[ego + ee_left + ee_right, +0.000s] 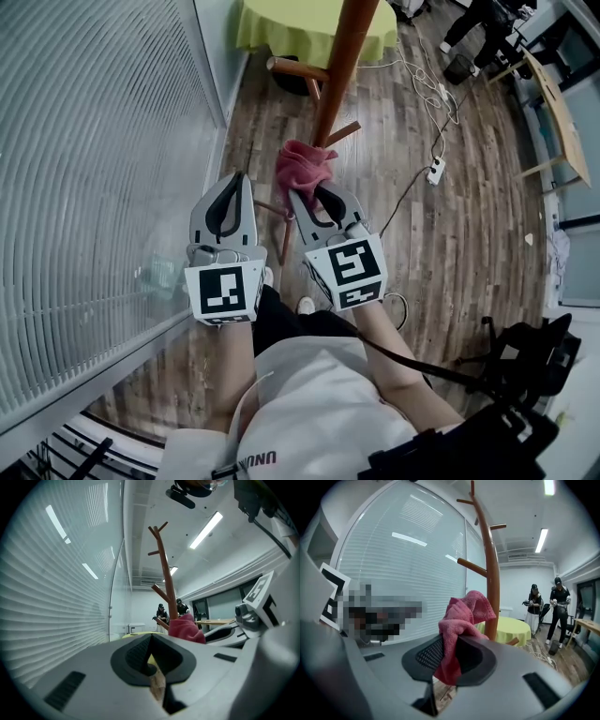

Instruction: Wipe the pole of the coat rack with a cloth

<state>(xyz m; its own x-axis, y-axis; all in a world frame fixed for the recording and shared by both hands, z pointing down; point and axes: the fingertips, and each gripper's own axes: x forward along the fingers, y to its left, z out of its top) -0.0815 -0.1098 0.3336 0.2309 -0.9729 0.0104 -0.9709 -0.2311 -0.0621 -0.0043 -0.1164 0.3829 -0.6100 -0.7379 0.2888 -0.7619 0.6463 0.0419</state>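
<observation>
The coat rack's brown wooden pole (339, 58) rises in front of me, with short pegs (343, 132) branching off. A pink cloth (302, 167) is bunched against the pole at its lower part. My right gripper (314, 190) is shut on the cloth, which sticks up from its jaws in the right gripper view (461, 620) just left of the pole (491, 583). My left gripper (237, 180) sits beside it to the left, shut and holding nothing. In the left gripper view its jaws meet (152, 641); the cloth (185, 628) and pole (166, 576) lie ahead to the right.
A glass wall with blinds (94, 141) runs close along the left. A yellow-green round table (309, 26) stands behind the rack. A power strip with cables (434, 172) lies on the wooden floor. Two people (555, 606) stand far back; a black chair (525, 361) is at lower right.
</observation>
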